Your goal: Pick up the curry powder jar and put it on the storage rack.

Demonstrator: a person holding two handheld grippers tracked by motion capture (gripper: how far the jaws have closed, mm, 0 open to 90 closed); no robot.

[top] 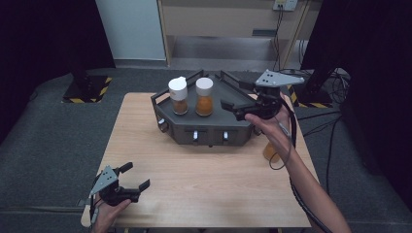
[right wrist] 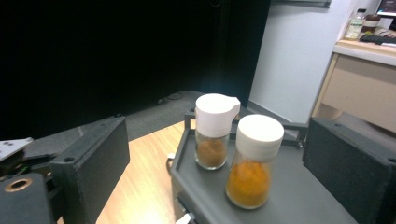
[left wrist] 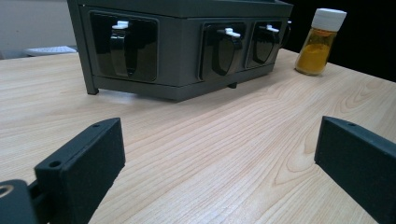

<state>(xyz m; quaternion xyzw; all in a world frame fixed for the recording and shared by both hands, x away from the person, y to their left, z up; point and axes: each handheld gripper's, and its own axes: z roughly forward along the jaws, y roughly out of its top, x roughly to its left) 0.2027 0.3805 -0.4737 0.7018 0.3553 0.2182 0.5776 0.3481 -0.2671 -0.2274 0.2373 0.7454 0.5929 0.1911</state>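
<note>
R gripper (top: 232,109) is up over the right end of the grey rack (top: 233,127), held level, jaws spread wide w/ nothing between them. It points across the rack top toward the two spice jars standing there. In the right gripper view the nearer jar (right wrist: 252,161), round white cap, bright orange powder, sits between the two black jaws but further off, not touched. The second jar (right wrist: 214,137), white flip-top cap, browner powder, stands just beside it, slightly further back, close but I can't tell if they touch. In the high view both jars stand upright on the back left part of the rack top, flip-top one (top: 178,96) on the left, round-cap one (top: 204,97) on the right.

L gripper (top: 135,177) is low at the near left corner of the wooden table (top: 204,179), well apart from the rack, jaws spread, empty. The left gripper view looks along the tabletop at the rack's front face w/ its row of dark knobs (left wrist: 123,49).

A third jar (left wrist: 320,42), white cap, yellow powder, stands upright on the table by the rack's right end; in the high view it's (top: 270,152) mostly hidden under the person's right forearm
</note>
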